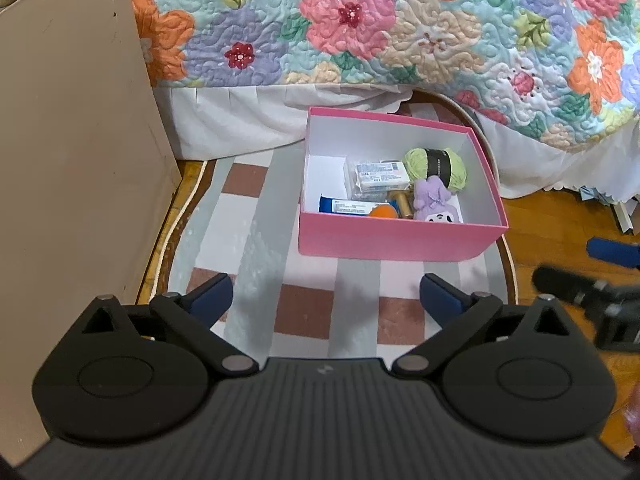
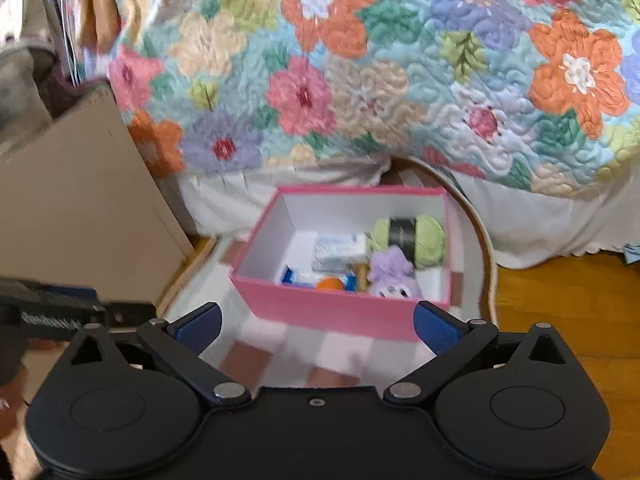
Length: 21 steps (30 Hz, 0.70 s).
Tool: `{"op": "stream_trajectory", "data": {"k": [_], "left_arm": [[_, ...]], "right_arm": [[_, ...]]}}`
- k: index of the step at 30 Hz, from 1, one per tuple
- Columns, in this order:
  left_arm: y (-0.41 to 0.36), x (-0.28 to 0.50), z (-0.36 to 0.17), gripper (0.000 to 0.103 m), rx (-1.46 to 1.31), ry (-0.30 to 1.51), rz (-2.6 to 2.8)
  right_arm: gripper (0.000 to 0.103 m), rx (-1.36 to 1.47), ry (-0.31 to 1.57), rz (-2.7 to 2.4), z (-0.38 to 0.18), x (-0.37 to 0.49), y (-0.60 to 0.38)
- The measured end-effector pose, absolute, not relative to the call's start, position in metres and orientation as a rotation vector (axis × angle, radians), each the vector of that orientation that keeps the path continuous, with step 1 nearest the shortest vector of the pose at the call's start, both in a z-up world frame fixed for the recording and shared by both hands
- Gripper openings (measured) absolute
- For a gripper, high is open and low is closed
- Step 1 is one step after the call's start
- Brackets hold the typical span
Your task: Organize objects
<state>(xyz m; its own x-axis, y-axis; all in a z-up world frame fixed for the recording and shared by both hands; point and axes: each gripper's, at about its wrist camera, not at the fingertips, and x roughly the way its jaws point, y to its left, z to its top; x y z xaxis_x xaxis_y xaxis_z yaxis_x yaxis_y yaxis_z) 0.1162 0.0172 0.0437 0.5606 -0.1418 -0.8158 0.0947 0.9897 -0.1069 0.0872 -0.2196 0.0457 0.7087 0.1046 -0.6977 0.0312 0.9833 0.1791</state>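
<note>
both grippers empty, fingers spread wide: left gripper (image 1: 326,298) and right gripper (image 2: 318,326) hang over the checked rug (image 1: 256,240), short of the pink box (image 1: 396,236). the box sits on the rug near the bed skirt (image 1: 240,120), lid off, already holding green yarn (image 1: 436,166), a purple plush (image 1: 434,200), an orange ball (image 1: 382,212), a wrapped packet (image 1: 380,176) and a blue-white pack (image 1: 348,205). no loose items visible on the rug, so my read is the sorting is mostly done; next is likely a tidy or moving the box. if lifting it, grab opposite walls low and level, thin card will flex. room: cardboard panel (image 1: 72,160) close on the left, bed right behind, open wood floor (image 2: 560,312) to the right. right view is blurred.
</note>
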Motion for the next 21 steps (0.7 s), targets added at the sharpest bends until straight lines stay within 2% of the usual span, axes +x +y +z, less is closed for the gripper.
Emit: {"op": "stream_trajectory", "data": {"k": [4, 21], "left_arm": [[0.014, 0.114, 0.041, 0.103, -0.034, 0.979, -0.122], [0.021, 0.113, 0.024, 0.103, -0.021, 1.061, -0.089]], "right_arm": [[0.103, 0.151, 0.894, 0.026, 0.036, 0.089, -0.213], [0.103, 0.191, 0.961, -0.020, 0.029, 0.088, -0.208]]}}
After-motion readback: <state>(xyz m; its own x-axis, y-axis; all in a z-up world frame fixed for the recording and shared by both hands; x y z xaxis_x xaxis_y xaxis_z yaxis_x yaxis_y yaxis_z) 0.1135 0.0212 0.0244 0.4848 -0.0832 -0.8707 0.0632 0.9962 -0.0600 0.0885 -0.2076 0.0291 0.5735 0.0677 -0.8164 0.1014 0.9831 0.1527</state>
